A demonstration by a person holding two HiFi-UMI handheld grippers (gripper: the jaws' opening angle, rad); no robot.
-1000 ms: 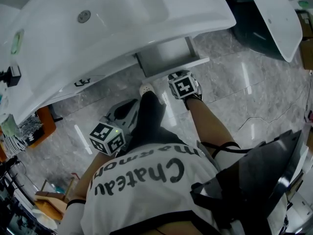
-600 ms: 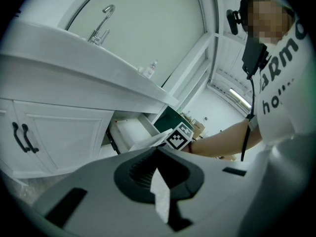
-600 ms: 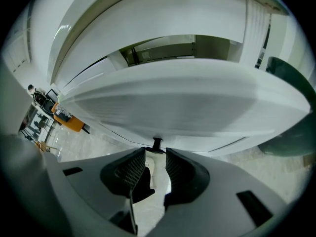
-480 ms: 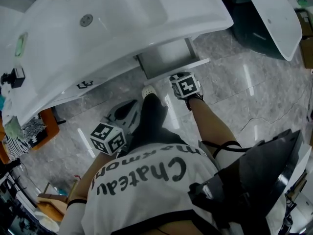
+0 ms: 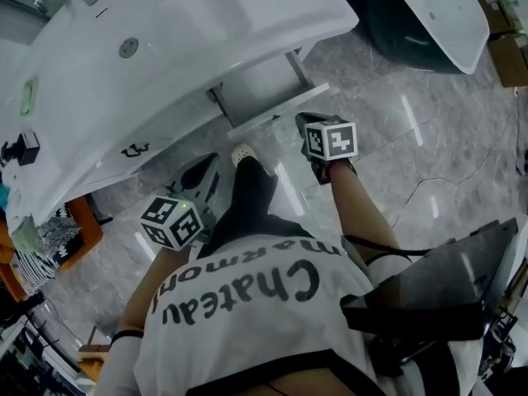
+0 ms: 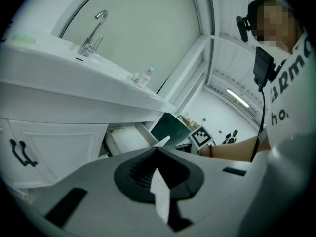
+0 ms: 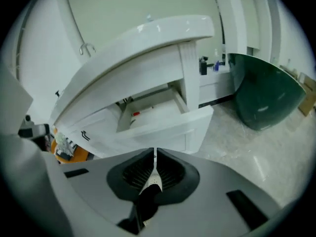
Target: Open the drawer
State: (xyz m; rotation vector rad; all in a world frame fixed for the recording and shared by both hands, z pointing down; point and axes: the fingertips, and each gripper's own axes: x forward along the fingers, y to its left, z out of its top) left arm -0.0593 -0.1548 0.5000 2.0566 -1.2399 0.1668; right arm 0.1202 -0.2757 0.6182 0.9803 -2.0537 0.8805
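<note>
The white drawer [image 5: 262, 96] under the sink vanity [image 5: 190, 31] stands pulled out, its front panel [image 7: 170, 127] forward of the cabinet and its inside showing. My right gripper [image 5: 305, 122] hangs just right of the drawer front, apart from it. Its jaws [image 7: 154, 154] have just been closing and now stand together with only a thin slit and nothing between them. My left gripper [image 5: 208, 165] is lower left, in front of the cabinet door, its jaws [image 6: 157, 148] shut and empty.
A closed cabinet door with a black handle [image 6: 20, 153] sits left of the drawer. A dark green tub [image 7: 264, 95] stands to the right on the marble floor. A second white basin [image 5: 441, 11] is at upper right. An orange stand [image 5: 81, 219] is at the left.
My right gripper has come away from the drawer front, risen and rolled, its marker cube now facing sideways. The left gripper has lifted a little.
</note>
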